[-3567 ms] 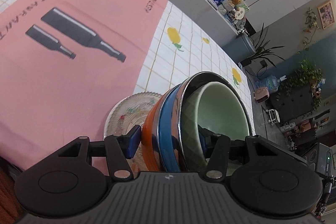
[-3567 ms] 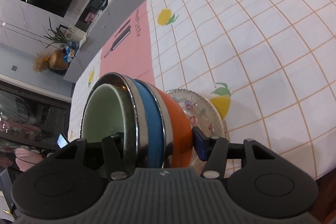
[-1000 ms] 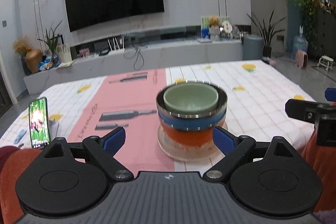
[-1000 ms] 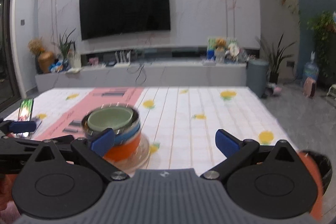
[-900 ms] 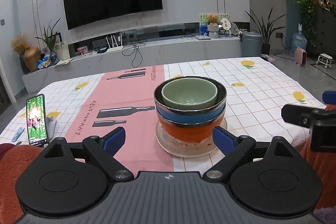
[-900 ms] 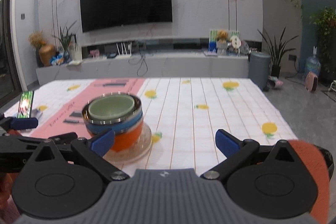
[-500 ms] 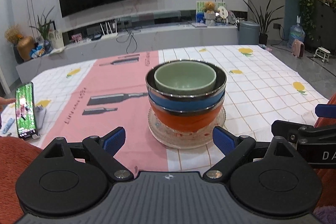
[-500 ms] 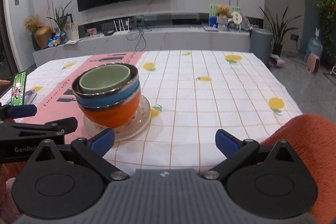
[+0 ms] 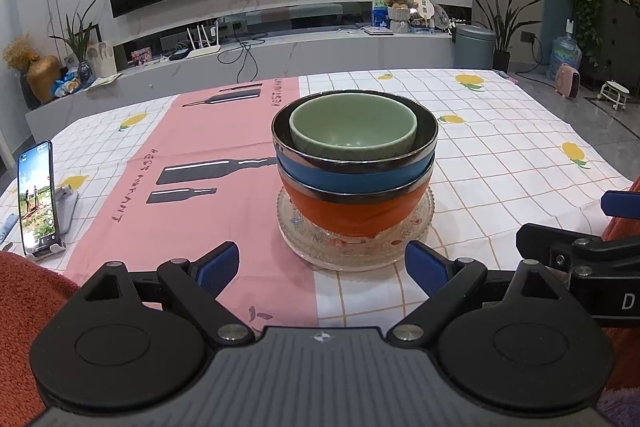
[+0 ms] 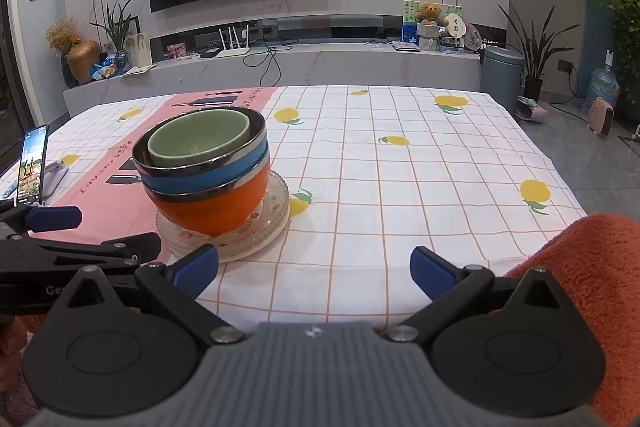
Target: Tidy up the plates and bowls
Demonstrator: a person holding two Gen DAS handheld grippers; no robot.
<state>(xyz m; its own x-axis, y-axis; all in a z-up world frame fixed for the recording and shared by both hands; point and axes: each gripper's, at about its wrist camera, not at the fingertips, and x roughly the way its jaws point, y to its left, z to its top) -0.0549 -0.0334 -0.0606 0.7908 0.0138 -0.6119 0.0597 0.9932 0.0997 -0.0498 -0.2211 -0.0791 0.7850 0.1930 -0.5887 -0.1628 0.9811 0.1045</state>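
Note:
A stack stands upright on the table: a clear glass plate [image 9: 420, 223] at the bottom, then an orange bowl [image 9: 352, 213], a blue steel-rimmed bowl [image 9: 340, 175] and a green bowl [image 9: 352, 131] on top. The stack also shows in the right wrist view, with the plate [image 10: 276, 203], orange bowl [image 10: 212, 207], blue bowl [image 10: 208, 177] and green bowl [image 10: 196, 137]. My left gripper [image 9: 322, 267] is open and empty, just short of the plate. My right gripper [image 10: 314, 269] is open and empty, to the right of the stack.
A phone [image 9: 38, 197] stands on a holder at the table's left edge. A pink runner with bottle prints [image 9: 192, 171] lies left of the stack. The checked cloth with lemons [image 10: 420, 167] covers the right half. An orange sleeve [image 10: 592, 267] is at the right.
Both grippers let go of the bowl stack, drew back toward the table's near edge and opened. The stack now stands upright on the plate; the views have since lowered slightly.

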